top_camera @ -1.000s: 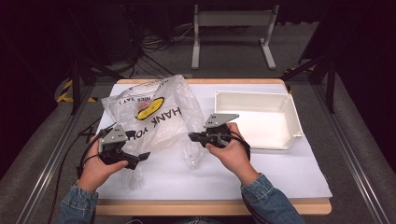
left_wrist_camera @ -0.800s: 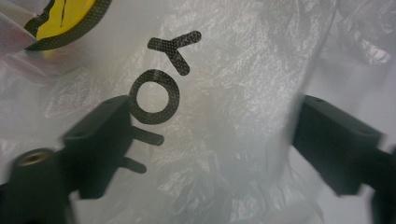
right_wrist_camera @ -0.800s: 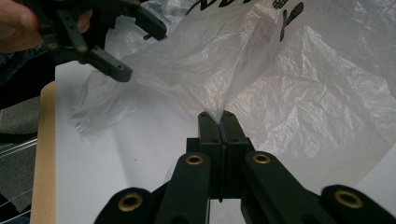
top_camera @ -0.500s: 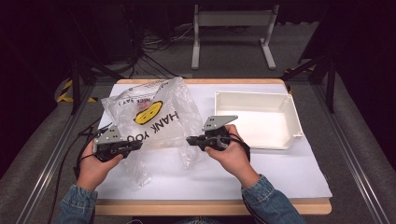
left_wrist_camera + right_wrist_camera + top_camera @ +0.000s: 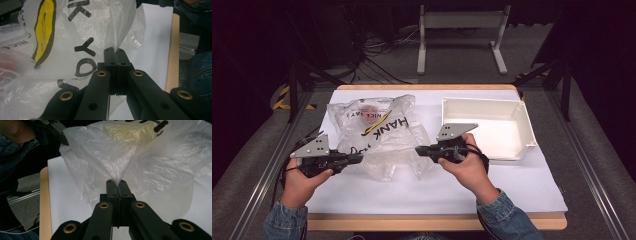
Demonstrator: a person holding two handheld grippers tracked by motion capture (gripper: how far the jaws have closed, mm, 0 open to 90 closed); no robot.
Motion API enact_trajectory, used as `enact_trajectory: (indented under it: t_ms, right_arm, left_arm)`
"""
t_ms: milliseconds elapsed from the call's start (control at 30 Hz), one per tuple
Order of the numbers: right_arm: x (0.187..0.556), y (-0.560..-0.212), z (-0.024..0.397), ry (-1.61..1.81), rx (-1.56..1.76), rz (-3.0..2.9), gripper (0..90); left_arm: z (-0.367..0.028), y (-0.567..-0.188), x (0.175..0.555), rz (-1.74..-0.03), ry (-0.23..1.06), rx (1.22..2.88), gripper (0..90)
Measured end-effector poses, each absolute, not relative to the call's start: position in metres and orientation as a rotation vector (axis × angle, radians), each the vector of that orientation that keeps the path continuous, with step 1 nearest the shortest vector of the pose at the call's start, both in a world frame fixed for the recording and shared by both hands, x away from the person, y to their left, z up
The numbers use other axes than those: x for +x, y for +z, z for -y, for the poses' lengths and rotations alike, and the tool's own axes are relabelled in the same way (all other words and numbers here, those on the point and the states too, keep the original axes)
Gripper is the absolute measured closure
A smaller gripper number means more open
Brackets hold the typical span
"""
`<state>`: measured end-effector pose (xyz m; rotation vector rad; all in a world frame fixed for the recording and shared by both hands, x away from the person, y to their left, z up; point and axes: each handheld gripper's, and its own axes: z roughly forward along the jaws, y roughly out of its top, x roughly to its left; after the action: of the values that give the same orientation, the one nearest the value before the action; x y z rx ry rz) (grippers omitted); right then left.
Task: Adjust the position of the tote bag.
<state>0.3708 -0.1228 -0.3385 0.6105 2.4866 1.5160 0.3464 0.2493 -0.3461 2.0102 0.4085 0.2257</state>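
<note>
Both tongs, left (image 5: 354, 158) and right (image 5: 422, 150), are clamped tight on opposite edges of the crinkly clear plastic bag (image 5: 377, 132), apparently to spread its mouth over the desk (image 5: 512, 185).

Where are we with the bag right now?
Done: both hand-held grippers are clamped on the plastic bag, left and right, one on each side. In hand: film pulled taut between them. Left: the reddish item inside remains bagged; the white bin is empty.

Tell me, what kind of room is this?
Probably a lab or recording studio: dark curtains ring a paper-covered table, loose cables lie on the floor behind it, and a person works a plastic bag with handheld grippers.
</note>
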Motion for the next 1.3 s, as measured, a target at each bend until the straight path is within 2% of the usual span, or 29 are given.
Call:
enact_trajectory:
  t_ms: [267,433,633,967,1300]
  right_arm:
    - [0.356,-0.317,0.128,1.569,0.545,-2.429,90.0]
    - [0.350,-0.303,0.128,1.600,0.510,-2.380,90.0]
    - [0.372,-0.303,0.122,1.594,0.572,-2.353,90.0]
    - [0.408,-0.305,0.115,1.575,0.674,-2.293,89.9]
    - [0.415,-0.307,0.113,1.566,0.699,-2.274,78.7]
  left_arm:
    - [-0.250,-0.326,0.332,-0.315,0.221,1.969,90.0]
    - [-0.254,-0.316,0.328,-0.323,0.268,1.959,90.0]
    - [-0.260,-0.322,0.344,-0.449,0.324,1.926,82.4]
    - [-0.260,-0.326,0.372,-0.565,0.389,1.850,86.4]
    - [-0.262,-0.329,0.384,-0.603,0.393,1.821,87.5]
